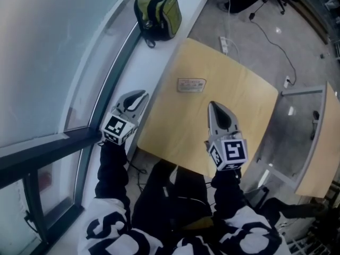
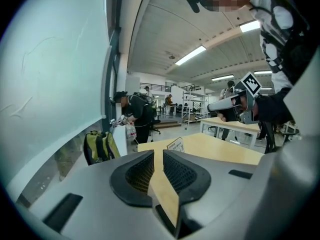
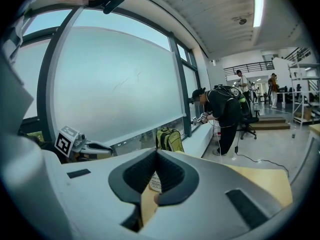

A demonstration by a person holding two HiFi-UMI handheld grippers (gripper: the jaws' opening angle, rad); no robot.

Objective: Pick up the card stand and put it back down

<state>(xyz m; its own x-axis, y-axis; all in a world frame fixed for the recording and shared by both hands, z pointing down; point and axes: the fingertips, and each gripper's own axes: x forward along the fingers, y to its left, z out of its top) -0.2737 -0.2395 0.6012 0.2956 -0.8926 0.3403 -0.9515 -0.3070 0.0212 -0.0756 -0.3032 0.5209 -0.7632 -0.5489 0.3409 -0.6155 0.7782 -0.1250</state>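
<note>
Nothing done yet. The card stand (image 1: 191, 85) sits untouched on the bench (image 1: 239, 100), well ahead of both jaws. It is off to the right of the left gripper (image 1: 141, 95) and a bit left of the right gripper (image 1: 214, 108). Left jaws show a narrow slit, empty. Right jaws are closed tip to tip, empty. Pick-up and set-down are both still to do. The stand is small and pale, with a printed card that looks tilted.

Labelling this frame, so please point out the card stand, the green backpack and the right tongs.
card stand (image 1: 191, 85), head view, middle of its face.
green backpack (image 1: 158, 12), head view, its top panel.
right tongs (image 1: 214, 107), head view, between the fingertips.
</note>
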